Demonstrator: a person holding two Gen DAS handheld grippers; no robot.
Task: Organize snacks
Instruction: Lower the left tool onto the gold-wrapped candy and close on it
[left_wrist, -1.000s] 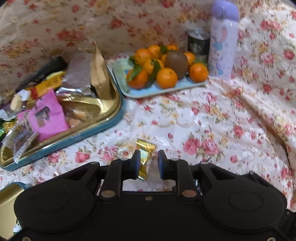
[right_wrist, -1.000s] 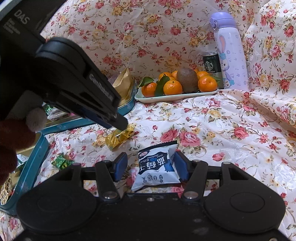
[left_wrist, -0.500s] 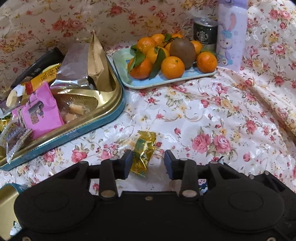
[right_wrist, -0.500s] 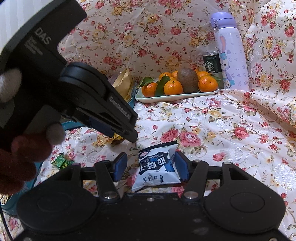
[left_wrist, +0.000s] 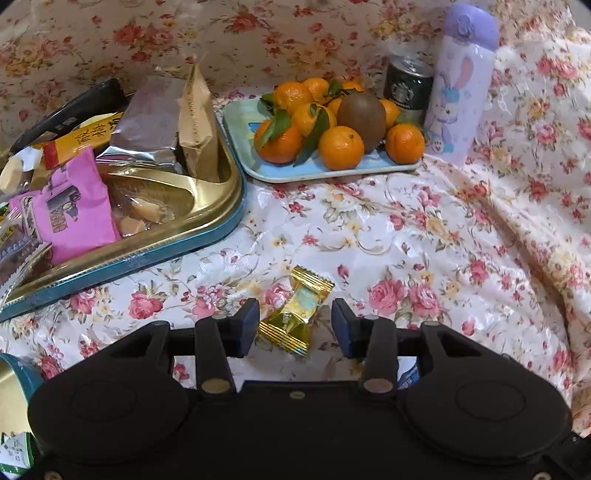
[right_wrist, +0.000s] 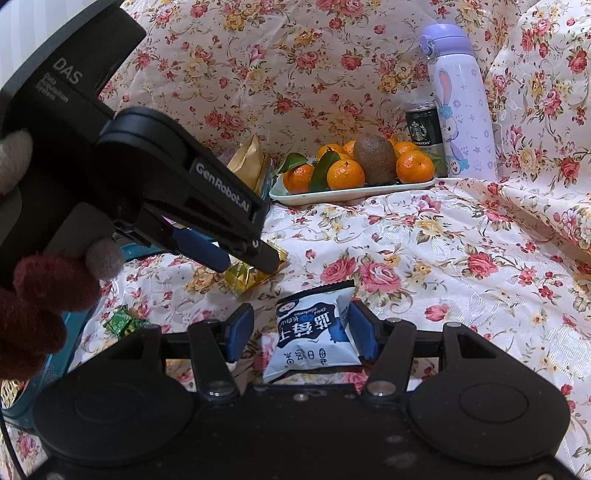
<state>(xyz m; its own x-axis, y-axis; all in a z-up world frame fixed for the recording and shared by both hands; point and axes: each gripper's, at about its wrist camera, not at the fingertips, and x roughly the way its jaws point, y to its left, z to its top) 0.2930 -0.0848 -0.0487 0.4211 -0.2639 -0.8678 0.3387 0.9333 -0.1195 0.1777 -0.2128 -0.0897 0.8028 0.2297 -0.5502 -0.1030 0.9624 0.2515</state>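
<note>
a second ago our left gripper (left_wrist: 294, 325) had its jaws close together at the near end of the gold candy (left_wrist: 295, 312); now they are opening and stand apart on either side of it, neither pad touching the wrapper. the candy lies flat on the floral cloth (left_wrist: 424, 229) between the two pads, a little nearer the left one, its far end reaching out past the fingertips. it sits outside the gold tin tray (left_wrist: 225, 206), which holds the pink packet (left_wrist: 74, 210) and other snacks.

our right gripper (right_wrist: 301, 328) looks unchanged. the blue and white snack packet (right_wrist: 314, 328) lies on the cloth between its fingers: the right pad touches the packet's edge, the left pad stands clear of it, so nothing is clamped. in the right wrist view the left gripper's tips come down over the gold candy, beside a green candy (right_wrist: 123, 321) near the tray.
</note>
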